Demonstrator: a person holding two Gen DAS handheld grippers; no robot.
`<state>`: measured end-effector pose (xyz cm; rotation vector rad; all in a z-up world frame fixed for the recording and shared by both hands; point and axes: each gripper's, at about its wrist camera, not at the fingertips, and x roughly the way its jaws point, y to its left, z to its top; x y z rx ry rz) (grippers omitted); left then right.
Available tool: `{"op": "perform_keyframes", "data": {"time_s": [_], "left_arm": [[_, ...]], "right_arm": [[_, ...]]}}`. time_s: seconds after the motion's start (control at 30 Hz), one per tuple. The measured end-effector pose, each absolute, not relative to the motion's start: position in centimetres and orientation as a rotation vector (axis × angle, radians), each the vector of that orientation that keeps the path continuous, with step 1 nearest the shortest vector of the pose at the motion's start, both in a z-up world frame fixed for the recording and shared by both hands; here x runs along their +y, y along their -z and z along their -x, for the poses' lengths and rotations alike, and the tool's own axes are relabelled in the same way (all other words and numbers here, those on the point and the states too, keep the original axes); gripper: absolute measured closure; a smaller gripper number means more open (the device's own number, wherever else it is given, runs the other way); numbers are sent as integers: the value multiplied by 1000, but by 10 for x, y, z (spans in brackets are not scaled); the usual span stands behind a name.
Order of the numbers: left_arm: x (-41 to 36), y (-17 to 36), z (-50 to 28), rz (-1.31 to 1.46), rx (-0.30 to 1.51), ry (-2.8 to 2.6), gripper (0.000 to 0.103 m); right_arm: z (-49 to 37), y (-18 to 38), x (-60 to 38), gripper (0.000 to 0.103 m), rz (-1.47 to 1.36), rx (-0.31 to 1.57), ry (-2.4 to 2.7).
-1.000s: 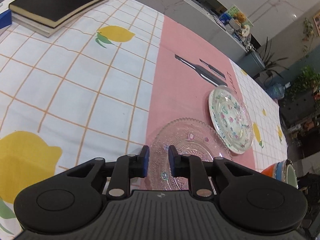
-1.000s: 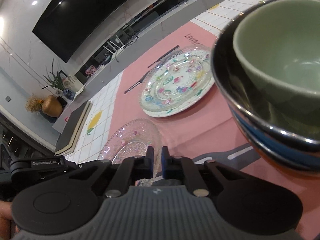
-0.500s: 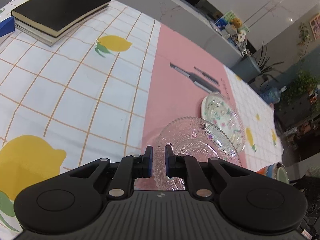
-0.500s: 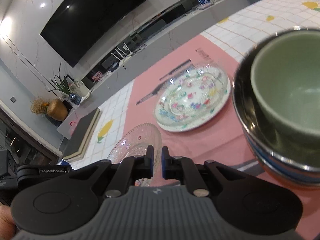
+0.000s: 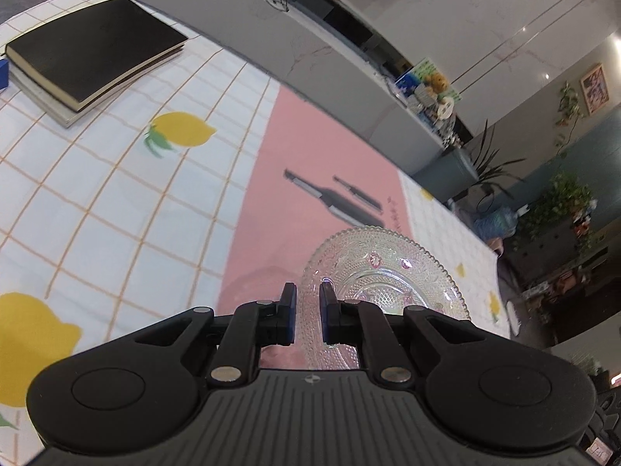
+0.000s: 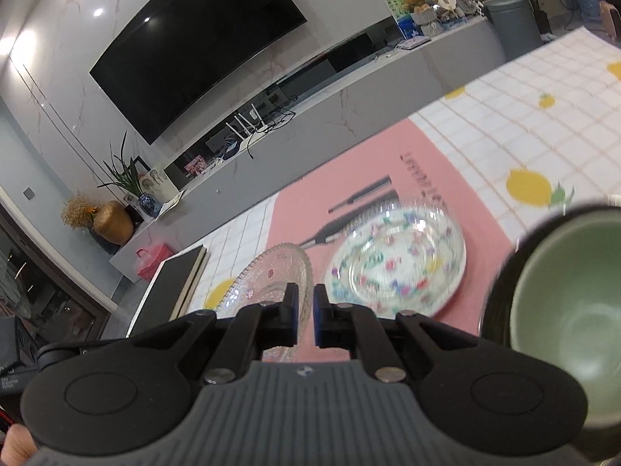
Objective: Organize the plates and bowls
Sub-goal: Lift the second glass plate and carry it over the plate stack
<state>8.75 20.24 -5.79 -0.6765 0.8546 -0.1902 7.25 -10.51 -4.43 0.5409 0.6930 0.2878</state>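
A clear patterned glass plate [image 5: 388,272] hangs tilted above the pink mat [image 5: 310,147]. My left gripper [image 5: 307,303] is shut on its near rim. In the right wrist view the same glass plate [image 6: 268,279] stands steeply on edge, and my right gripper [image 6: 306,303] is shut on its rim from the other side. A floral plate [image 6: 396,264] lies flat on the mat just beyond the right fingers. At the right edge stands a stack of bowls with a green bowl [image 6: 570,310] on top, inside a dark one.
A black book on a stack [image 5: 89,50] lies at the table's far left corner, on the lemon-print checked cloth [image 5: 116,202]. Knife pictures are printed on the mat. Behind the table runs a grey counter [image 5: 330,62] with a television above it.
Both grippers have risen with the glass plate, which has come up off the mat and tilted. The left jaws closed fully on its rim. The bowls and floral plate now sit lower and farther off.
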Motion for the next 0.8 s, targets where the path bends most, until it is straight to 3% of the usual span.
{"op": "perform_keyframes", "data": {"time_s": [0.27,0.8], "left_arm": [[181,54,-108,732,828,164,91],[136,64,-143,752,841,101,91]], "right_arm": [[-112,23,-121,98,-526,759,-264],[-183,37,-169,97,-549,970,-250]]}}
